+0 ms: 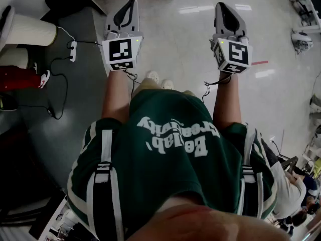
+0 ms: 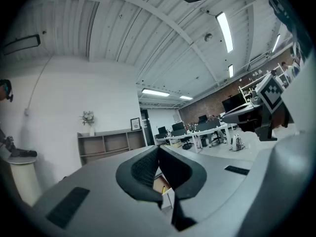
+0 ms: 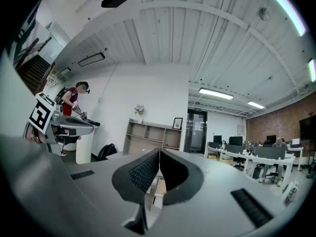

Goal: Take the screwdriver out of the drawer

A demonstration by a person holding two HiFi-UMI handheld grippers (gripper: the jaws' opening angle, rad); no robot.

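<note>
Both empty, jaws pressed together: left gripper (image 1: pixel 132 2), right gripper (image 1: pixel 220 6). Drawer seemingly out of view; a blind reach risks a bump.

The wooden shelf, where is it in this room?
In the right gripper view the shelf stands against the white wall near the centre, just left of the glass door, with a vase of flowers on top.
</note>
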